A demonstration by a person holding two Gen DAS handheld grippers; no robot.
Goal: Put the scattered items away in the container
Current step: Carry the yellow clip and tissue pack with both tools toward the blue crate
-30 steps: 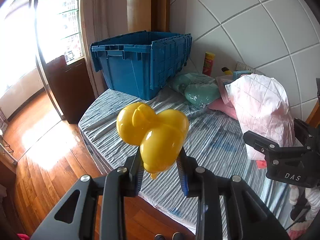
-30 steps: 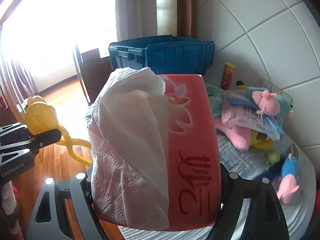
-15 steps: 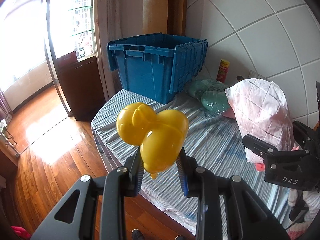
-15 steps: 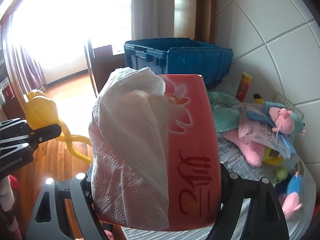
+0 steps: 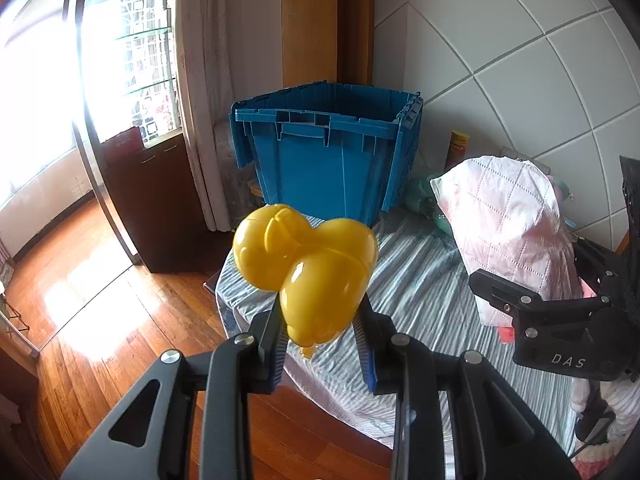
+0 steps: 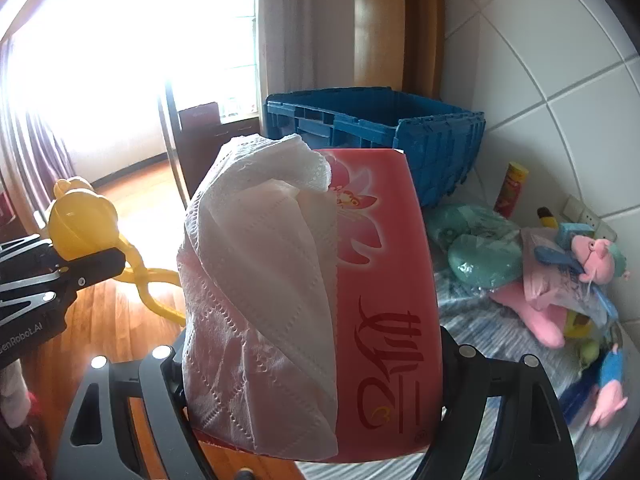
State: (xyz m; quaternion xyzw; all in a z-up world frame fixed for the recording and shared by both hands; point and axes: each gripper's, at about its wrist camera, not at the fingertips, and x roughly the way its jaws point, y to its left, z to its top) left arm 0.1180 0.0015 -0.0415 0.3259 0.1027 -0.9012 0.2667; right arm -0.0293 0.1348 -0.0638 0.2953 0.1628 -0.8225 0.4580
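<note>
You had both claws loaded and pointed at the blue crate point(image 5: 332, 160), which stood open at the far end of the striped desk point(image 5: 424, 292) against the tiled wall.

Your left claw point(image 5: 322, 332) was closed on the lower part of the yellow duck toy point(image 5: 308, 264), its body standing up clear above the jaws; in the right wrist view thin yellow loops hung below the grip, free to swing. Pinching it low kept the bulk of it visible and ready to drop once over the rim.

Your right claw point(image 6: 312, 380) was clamped across the red tissue pack point(image 6: 380, 292), jaws spread wide to span its sides, with a white tissue point(image 6: 260, 264) spilling out of the top. Held upright like that, the soft pack probably stayed squeezed rather than folding.

Both items hung in the air short of the crate, the duck out over the wooden floor point(image 5: 100, 300). Plush toys point(image 6: 560, 280), a teal packet point(image 6: 480, 260) and a yellow can point(image 6: 510, 188) lay on the desk near the wall, not yet tidied.
</note>
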